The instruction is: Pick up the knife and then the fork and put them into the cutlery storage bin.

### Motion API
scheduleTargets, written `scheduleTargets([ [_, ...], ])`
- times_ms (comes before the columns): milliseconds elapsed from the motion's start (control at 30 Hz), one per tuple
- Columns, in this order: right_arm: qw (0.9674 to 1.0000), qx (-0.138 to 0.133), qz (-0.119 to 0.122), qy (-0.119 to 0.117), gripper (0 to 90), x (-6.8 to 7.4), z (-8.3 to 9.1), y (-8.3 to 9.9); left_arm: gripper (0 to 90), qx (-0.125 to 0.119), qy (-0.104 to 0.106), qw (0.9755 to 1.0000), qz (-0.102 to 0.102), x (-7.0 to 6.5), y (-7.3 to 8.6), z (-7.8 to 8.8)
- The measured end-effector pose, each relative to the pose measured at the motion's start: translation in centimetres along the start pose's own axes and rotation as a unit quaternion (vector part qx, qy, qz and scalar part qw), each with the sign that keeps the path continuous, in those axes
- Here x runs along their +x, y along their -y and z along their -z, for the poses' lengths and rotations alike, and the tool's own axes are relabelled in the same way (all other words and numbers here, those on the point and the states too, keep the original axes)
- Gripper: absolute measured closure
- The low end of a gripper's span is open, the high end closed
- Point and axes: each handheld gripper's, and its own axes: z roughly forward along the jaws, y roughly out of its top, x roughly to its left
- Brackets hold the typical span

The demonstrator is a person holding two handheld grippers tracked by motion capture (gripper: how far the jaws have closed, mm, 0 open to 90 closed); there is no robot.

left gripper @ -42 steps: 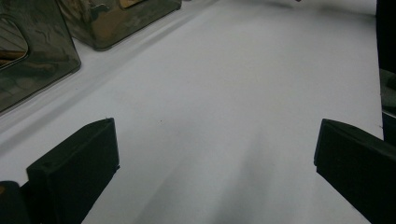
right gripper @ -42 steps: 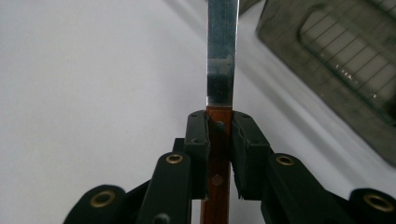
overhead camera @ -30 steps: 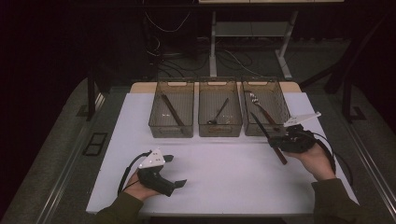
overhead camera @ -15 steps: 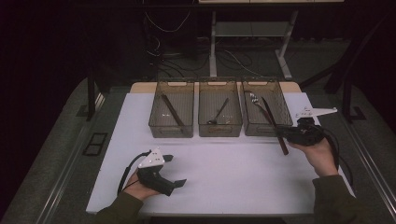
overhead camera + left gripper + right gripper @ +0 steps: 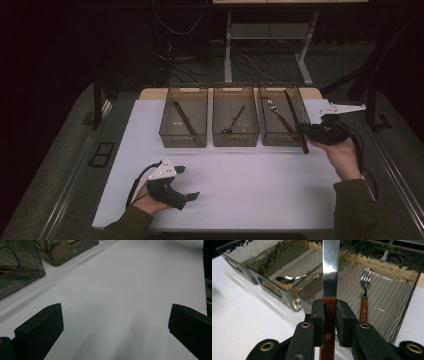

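Beyond your jaws you see a fork (image 5: 364,293) lying in the nearest bin (image 5: 402,302), a spoon (image 5: 287,278) in the next.

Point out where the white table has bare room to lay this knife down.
The widest free patch is the white table between the three bins and the near edge, bordered by the left gripper and the right gripper holding the knife. It is crowded along the bins, each holding cutlery.
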Motion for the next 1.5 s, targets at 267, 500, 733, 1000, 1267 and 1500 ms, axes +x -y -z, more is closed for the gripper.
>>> scheduleTargets([
  [267, 0.9999, -0.010, 0.003, 0.014, 77.7, -0.5, -0.1, -1.9, 0.0, -0.001, 0.001, 1.0000, 0.001, 0.0, 0.0, 0.0],
  [500, 0.9993, -0.016, -0.012, 0.031, 77.7, -1.3, -0.8, -3.0, 0.0, -0.001, 0.001, 1.0000, 0.001, 0.0, 0.0, 0.0],
  [733, 0.9976, -0.022, -0.034, 0.056, 77.7, -2.4, -2.1, -4.0, 0.0, -0.002, 0.001, 1.0000, 0.001, -0.1, 0.0, 0.0],
  [1000, 0.9954, -0.011, -0.054, 0.078, 77.7, -3.2, -4.4, -4.3, 0.0, -0.004, 0.002, 1.0000, 0.000, -0.1, 0.0, 0.1],
  [1267, 0.9933, 0.018, -0.064, 0.095, 77.7, -3.4, -6.7, -3.8, 0.0, -0.005, 0.003, 1.0000, -0.002, -0.1, -0.1, 0.1],
  [1500, 0.9908, 0.049, -0.072, 0.103, 77.6, -3.5, -8.3, -3.2, 0.0, -0.006, 0.002, 1.0000, -0.003, -0.2, -0.1, 0.0],
])
